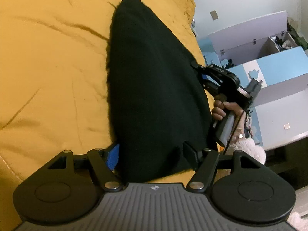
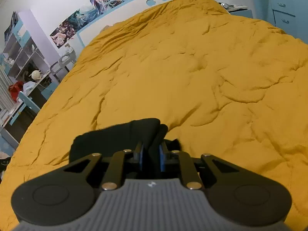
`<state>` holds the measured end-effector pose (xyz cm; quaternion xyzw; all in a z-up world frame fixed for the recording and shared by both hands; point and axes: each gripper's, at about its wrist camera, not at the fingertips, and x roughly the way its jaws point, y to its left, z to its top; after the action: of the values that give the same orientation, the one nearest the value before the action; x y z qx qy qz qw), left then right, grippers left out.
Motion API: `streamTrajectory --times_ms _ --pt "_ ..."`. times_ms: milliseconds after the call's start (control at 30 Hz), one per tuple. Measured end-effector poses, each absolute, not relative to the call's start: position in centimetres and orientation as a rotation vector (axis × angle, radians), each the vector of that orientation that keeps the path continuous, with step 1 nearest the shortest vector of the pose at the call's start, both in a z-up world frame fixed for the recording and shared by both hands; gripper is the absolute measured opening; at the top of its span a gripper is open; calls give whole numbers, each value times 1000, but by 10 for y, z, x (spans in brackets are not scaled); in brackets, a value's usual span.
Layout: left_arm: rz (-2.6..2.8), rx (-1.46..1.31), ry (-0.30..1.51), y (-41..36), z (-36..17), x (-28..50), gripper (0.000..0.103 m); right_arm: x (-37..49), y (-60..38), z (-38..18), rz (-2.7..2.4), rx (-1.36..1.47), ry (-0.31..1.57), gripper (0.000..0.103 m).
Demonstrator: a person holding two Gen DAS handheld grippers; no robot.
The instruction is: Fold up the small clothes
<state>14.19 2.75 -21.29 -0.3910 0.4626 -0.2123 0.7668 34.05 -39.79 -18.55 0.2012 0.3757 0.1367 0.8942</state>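
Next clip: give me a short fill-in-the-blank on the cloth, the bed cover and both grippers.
1. The garment being folded is ____ in colour.
2. It lies on a ____ bed cover.
3. The right gripper is ____ on a bunch of the garment.
4. The left gripper has its jaws ____.

Missing words: black; yellow; shut; open

We see the garment (image 1: 154,80) lying on the bed (image 1: 50,61), between our left tool (image 1: 152,154) and the right tool (image 1: 194,64) at its right edge.
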Motion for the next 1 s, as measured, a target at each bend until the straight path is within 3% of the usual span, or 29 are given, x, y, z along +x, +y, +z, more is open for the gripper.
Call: streamTrajectory --times_ms 100,167,200,333,433,600,733,900,967,1000 --pt "-457 -840 1020 30 -216 143 75 346 -403 -215 273 442 831 13" --pt "-456 -825 1022 30 -215 142 75 341 -413 -217 276 501 824 25" --pt "-457 -818 1023 30 -215 143 75 337 -420 -213 285 534 809 37" --pt "-468 -823 1018 33 -215 141 75 278 -454 -180 406 598 690 37" --pt "-476 -841 1017 32 -215 138 75 214 -473 -166 391 537 670 44" --pt "-485 -955 1006 40 -225 136 77 122 -496 -172 350 574 710 57" --pt "-500 -1017 1018 46 -228 138 77 93 -500 -184 363 660 715 57" --pt "-506 -1053 1022 50 -227 133 76 94 -489 -187 427 719 731 53" --pt "-509 -1032 1011 47 -228 131 72 95 -485 -185 425 705 738 25" --pt "-511 -1019 1010 45 -229 132 67 98 -484 -186 422 718 762 6"
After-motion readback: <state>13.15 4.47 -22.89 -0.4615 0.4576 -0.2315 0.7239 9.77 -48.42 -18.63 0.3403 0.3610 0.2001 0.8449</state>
